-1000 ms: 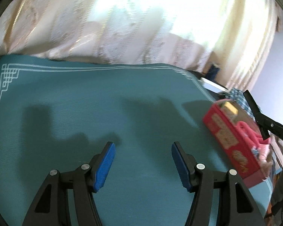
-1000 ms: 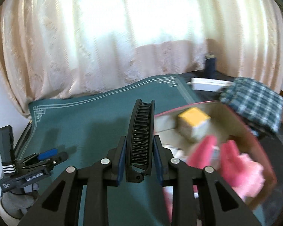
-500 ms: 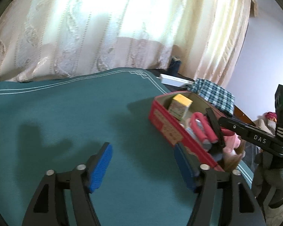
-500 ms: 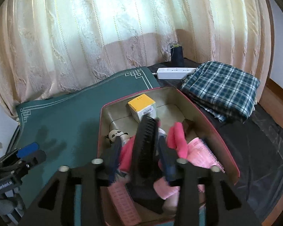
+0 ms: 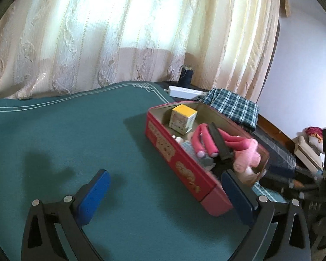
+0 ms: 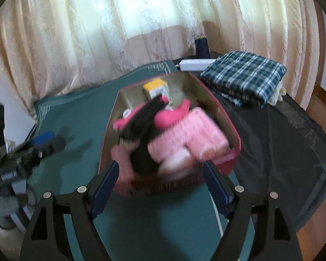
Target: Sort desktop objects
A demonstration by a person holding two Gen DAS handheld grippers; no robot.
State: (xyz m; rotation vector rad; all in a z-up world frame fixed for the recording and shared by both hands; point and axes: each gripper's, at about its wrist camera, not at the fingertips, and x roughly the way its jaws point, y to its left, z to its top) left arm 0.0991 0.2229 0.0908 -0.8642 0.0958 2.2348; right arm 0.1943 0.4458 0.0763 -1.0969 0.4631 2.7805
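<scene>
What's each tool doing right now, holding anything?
Left tool: opening wide, empty, over the green mat.
Right tool: opening, nothing held; the black comb lies in the red tin.

1. My right-wrist view is smeared; the pink rollers and black comb in the red box blur together.
2. The box's near wall is streaked, its print unreadable.
3. The other gripper at my left edge is blurred and partly cut off.
4. Beneath the comb, the box's contents are hidden.
</scene>
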